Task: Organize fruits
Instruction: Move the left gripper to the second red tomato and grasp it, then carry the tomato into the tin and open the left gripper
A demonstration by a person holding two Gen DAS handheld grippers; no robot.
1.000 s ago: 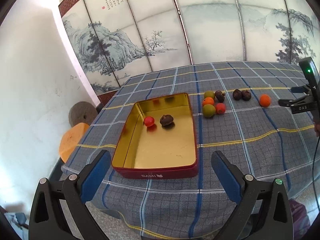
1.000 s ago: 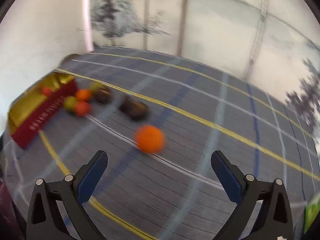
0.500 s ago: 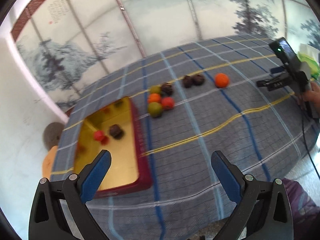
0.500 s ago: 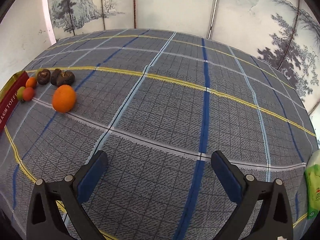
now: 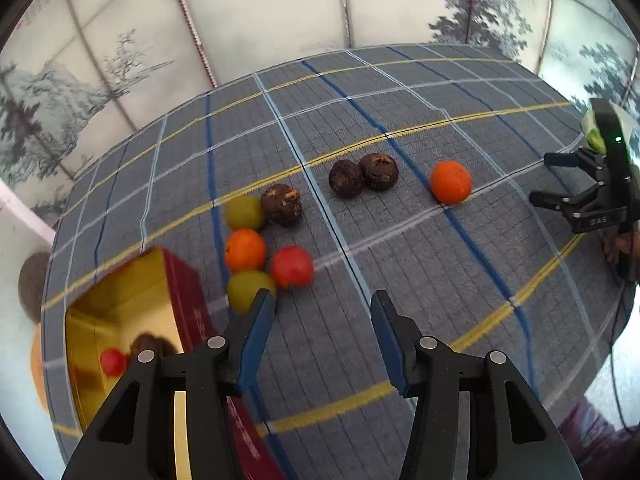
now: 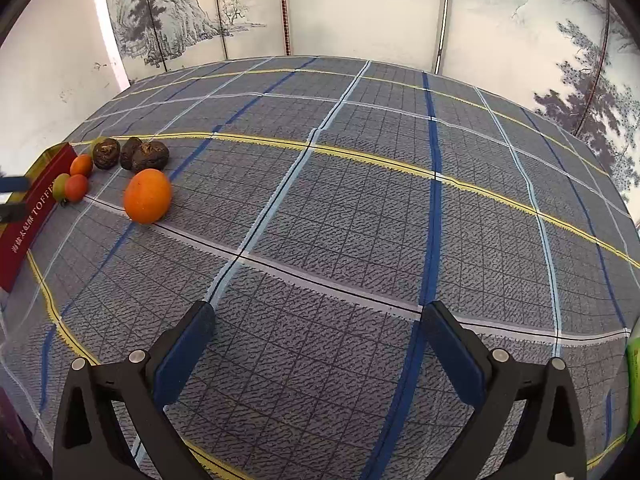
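The left gripper [image 5: 323,304] points down at the plaid tablecloth [image 5: 400,128], its jaws closing with only cloth between them; the left finger's tip overlaps a green fruit [image 5: 246,290] in view. Beside that fruit lie a red fruit [image 5: 292,267], a small orange fruit [image 5: 245,250], another green fruit [image 5: 244,212] and a dark brown fruit [image 5: 282,205]. Two more brown fruits [image 5: 362,178] sit farther off, near a larger orange [image 5: 451,182]. The red tin with a gold inside [image 5: 120,308] holds a small red fruit [image 5: 113,361] and a brown one. The right gripper [image 6: 318,318] hangs spread wide over bare cloth, grasping nothing.
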